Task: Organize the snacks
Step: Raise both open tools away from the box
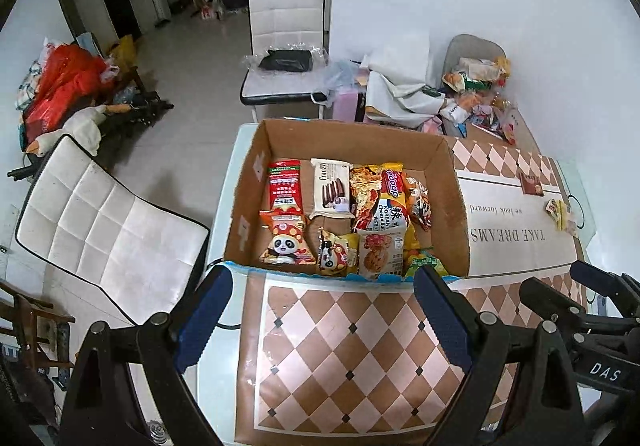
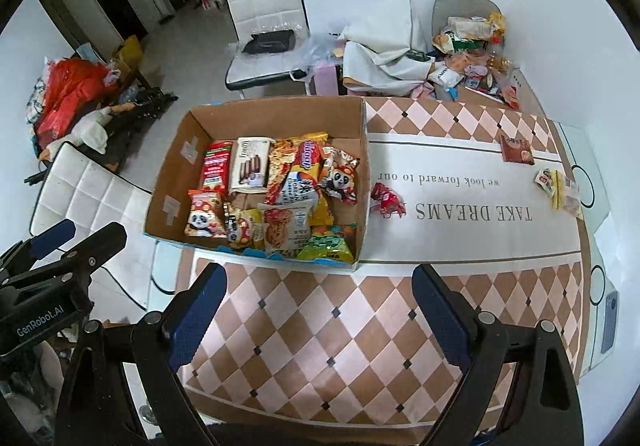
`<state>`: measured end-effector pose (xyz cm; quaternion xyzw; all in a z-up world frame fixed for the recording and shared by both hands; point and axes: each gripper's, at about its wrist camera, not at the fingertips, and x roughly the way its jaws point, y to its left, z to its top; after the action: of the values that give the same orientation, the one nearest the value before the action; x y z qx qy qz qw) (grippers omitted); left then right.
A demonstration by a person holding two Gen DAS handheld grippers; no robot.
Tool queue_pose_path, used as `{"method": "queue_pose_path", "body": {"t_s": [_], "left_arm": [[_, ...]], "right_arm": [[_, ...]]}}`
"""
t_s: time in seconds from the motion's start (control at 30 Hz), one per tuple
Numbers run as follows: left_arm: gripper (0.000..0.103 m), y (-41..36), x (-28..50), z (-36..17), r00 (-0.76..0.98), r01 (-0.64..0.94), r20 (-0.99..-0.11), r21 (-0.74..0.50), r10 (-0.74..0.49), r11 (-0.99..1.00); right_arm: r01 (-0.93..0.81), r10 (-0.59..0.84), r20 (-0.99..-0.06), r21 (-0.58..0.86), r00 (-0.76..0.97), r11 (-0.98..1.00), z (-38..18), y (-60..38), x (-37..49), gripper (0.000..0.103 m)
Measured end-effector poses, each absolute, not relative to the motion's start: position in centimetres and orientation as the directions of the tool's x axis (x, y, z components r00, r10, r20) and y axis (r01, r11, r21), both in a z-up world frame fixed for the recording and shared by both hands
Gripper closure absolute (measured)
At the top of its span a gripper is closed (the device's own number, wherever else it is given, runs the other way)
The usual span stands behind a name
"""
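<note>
A cardboard box (image 1: 456,190) (image 2: 362,162) sits on the table and holds several snack packets, among them a panda packet (image 1: 284,242) (image 2: 204,222) and a Franzzi wafer pack (image 1: 330,188) (image 2: 252,170). A red snack (image 2: 386,200) lies on the cloth just right of the box. A brown packet (image 1: 531,184) (image 2: 516,151) and a yellow packet (image 1: 558,212) (image 2: 554,186) lie farther right. My left gripper (image 1: 320,322) is open and empty, in front of the box. My right gripper (image 2: 320,320) is open and empty, in front of the box's right corner.
The tablecloth (image 1: 348,350) (image 2: 340,326) has a diamond pattern. A heap of snacks and bags (image 1: 476,94) (image 2: 472,54) lies at the far end. White chairs (image 1: 104,214) (image 2: 264,18) stand at the left and beyond the table. A phone (image 2: 610,322) lies at the right edge.
</note>
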<state>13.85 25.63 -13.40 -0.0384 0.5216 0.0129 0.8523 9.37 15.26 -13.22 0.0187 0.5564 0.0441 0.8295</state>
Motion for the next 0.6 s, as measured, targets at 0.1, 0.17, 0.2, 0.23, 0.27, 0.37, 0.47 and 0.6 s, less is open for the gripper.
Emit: {"method": "queue_pose_path", "body": {"t_s": [0.1,0.17,0.2,0.23,0.27,0.37,0.47,0.6], "left_arm": [[0.010,25.6,13.1,-12.7,0.466,-0.060,-0.885,-0.034,-0.002,0.998],[0.010,25.5,12.8,-12.2,0.473,-0.059,-0.881,-0.030,0.001,0.998],[0.010,25.4,12.6,-12.0,0.477,-0.059,-0.879,-0.025,0.006,0.998],[0.010,25.3,12.5,-11.8,0.481,-0.060,-0.877,-0.016,0.015,0.998],[0.010,25.3,12.3,-11.6,0.487,-0.062,-0.873,-0.012,0.020,0.998],[0.010,25.2,12.1,-11.2,0.496,-0.069,-0.868,-0.006,0.029,0.998],[0.010,25.0,12.2,-11.2,0.490,-0.069,-0.871,-0.014,0.021,0.998],[0.001,23.6,13.0,-11.5,0.466,-0.037,-0.885,-0.027,-0.007,0.999]], "right_arm": [[-0.058,0.099,-0.913,0.082,0.396,0.995,-12.3,15.6,8.5,0.007],[-0.067,0.106,-0.909,0.087,0.403,0.994,-11.9,15.8,8.1,0.007],[-0.073,0.111,-0.907,0.089,0.405,0.993,-11.7,16.0,7.9,0.007],[-0.077,0.113,-0.906,0.090,0.407,0.993,-11.6,16.1,7.8,0.007],[-0.081,0.116,-0.905,0.091,0.409,0.993,-11.5,16.1,7.7,0.007],[-0.089,0.129,-0.905,0.101,0.406,0.991,-11.4,16.2,7.7,0.007],[-0.092,0.138,-0.906,0.110,0.400,0.990,-11.6,16.0,7.9,0.007],[-0.079,0.162,-0.910,0.142,0.382,0.987,-12.0,14.8,8.3,0.004]]}}
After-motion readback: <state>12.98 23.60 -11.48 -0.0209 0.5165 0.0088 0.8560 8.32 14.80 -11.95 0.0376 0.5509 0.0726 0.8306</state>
